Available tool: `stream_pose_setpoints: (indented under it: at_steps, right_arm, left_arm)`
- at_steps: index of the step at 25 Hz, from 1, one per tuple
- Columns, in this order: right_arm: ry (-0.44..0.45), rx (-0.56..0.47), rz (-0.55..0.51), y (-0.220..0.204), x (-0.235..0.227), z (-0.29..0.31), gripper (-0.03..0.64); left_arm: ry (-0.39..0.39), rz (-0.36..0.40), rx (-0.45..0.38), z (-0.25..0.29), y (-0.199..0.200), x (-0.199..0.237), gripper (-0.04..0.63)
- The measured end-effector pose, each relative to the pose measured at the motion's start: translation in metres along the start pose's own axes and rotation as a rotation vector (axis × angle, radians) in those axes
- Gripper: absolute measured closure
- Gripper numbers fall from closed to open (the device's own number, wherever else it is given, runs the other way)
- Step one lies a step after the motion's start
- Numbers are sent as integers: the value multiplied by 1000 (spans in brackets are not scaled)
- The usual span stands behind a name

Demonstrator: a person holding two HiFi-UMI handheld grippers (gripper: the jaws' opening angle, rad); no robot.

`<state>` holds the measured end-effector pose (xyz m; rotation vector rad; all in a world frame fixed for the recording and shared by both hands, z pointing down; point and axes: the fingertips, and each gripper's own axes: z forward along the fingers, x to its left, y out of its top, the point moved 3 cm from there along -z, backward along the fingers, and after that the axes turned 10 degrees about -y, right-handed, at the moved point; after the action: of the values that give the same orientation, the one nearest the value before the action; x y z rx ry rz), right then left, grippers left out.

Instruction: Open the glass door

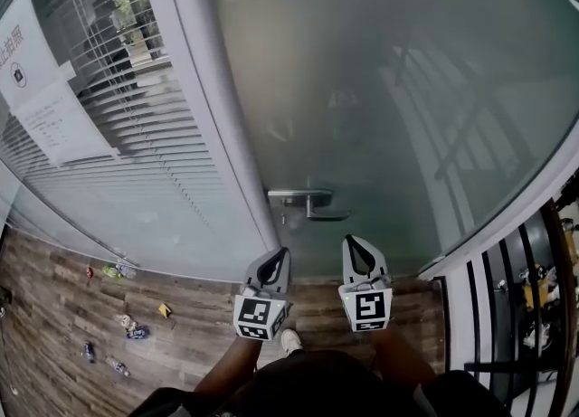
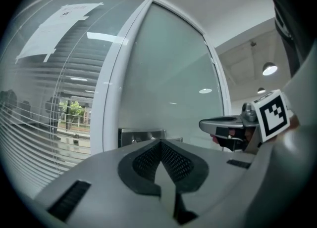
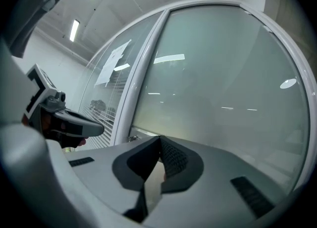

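Left gripper and right gripper facing a glass door
Both sit low centre, jaws closed and empty; the door fills the upper right, its handle just above them.

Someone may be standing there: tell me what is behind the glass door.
The frosted glass door shows only dim streaks and reflections; anything behind it is hidden. Only the slatted blinds beside it let greenery show through.
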<state>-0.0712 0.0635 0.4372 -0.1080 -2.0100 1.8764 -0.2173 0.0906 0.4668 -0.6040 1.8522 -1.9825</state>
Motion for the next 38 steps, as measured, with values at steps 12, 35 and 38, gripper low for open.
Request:
stream_pose_setpoints:
  at_steps: [12, 35, 38]
  right_arm:
    - [108, 153, -220, -29, 23, 52, 530]
    - [691, 415, -1031, -90, 60, 109, 436]
    - [708, 435, -1016, -107, 69, 114, 504]
  left_arm:
    - [-74, 6, 5, 19, -8, 36, 594]
    - [0, -37, 24, 49, -28, 42, 594]
    - [1, -31, 28, 53, -43, 47, 594]
